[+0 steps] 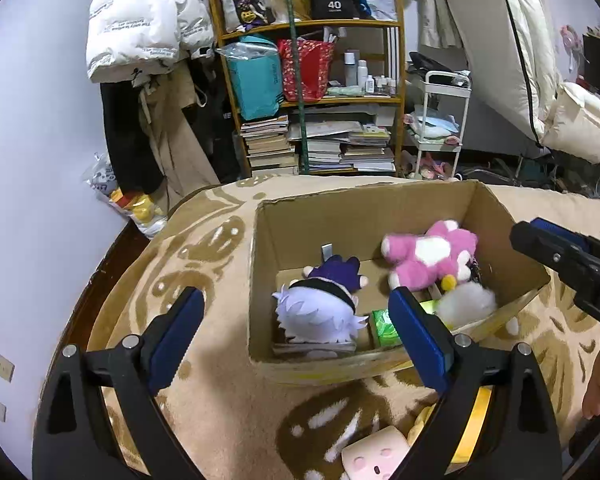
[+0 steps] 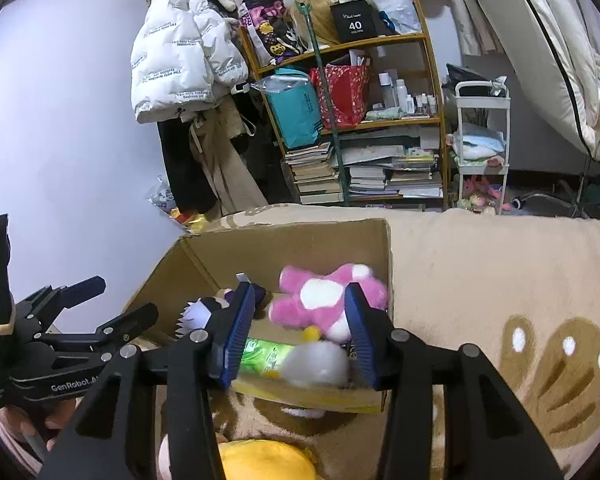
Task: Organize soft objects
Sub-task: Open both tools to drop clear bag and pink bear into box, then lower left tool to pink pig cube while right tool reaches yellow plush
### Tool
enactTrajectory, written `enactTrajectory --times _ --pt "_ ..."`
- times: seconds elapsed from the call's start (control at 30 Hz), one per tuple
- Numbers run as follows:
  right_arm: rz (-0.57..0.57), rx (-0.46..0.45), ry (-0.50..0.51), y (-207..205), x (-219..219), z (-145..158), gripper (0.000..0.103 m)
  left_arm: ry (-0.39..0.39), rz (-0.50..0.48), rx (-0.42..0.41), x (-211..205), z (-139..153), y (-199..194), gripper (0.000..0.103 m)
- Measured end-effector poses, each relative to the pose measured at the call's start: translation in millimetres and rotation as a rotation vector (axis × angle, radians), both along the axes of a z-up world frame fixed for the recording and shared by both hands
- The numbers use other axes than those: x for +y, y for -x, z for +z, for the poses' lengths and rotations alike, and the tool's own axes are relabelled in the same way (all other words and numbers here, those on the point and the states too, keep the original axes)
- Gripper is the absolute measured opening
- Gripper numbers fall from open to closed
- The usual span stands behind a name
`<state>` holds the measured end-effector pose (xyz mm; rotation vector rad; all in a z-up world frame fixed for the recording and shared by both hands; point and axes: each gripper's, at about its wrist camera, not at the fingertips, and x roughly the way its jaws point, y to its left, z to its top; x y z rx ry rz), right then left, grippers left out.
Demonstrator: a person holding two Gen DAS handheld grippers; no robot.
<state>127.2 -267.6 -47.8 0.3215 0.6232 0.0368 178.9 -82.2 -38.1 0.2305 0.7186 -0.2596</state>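
Observation:
An open cardboard box (image 1: 328,216) (image 2: 220,260) stands on a beige paw-print blanket (image 1: 228,400). Inside lie a pink and white plush (image 1: 428,254) (image 2: 320,298), a white-haired doll in purple (image 1: 320,304) (image 2: 198,314), a white fluffy plush (image 1: 466,306) (image 2: 318,362) and a green packet (image 1: 384,326) (image 2: 266,354). My left gripper (image 1: 296,316) is open and empty over the box's near left side. My right gripper (image 2: 300,328) is open and empty above the box's near edge; it also shows in the left wrist view (image 1: 560,264). A pink plush (image 1: 374,460) and a yellow plush (image 2: 266,460) lie on the blanket near me.
A wooden shelf (image 1: 312,80) (image 2: 360,112) with books, bags and bottles stands behind the bed. A white puffer jacket (image 1: 140,20) hangs at the left. A white trolley (image 1: 440,128) (image 2: 482,148) is at the right. The left gripper shows in the right wrist view (image 2: 84,320).

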Motion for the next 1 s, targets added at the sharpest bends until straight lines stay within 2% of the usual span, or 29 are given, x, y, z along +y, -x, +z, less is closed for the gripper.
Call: enactTrajectory --times 0.23,0.37,0.43,0.6,0.77,1.0 --pt "-0.014 -0.003 0.023 15 0 4 0.070 -0.011 0.033 -0.008 10 5 11 0.093" --pt "-0.042 -0.016 0.059 27 -2 10 0.085 0.002 0.067 -0.031 17 11 24 0.094" --pt "-0.060 -0.025 0.069 33 -1 13 0.088 -0.005 0.077 -0.040 18 13 33 0.096" --pt "-0.048 -0.034 0.079 48 2 20 0.101 -0.033 0.070 -0.045 18 15 50 0.097" --pt "-0.052 -0.036 0.076 65 6 25 0.103 -0.002 0.064 -0.018 23 18 68 0.097" --pt "-0.036 -0.005 0.048 88 10 22 0.103 -0.037 0.060 -0.005 28 19 94 0.097"
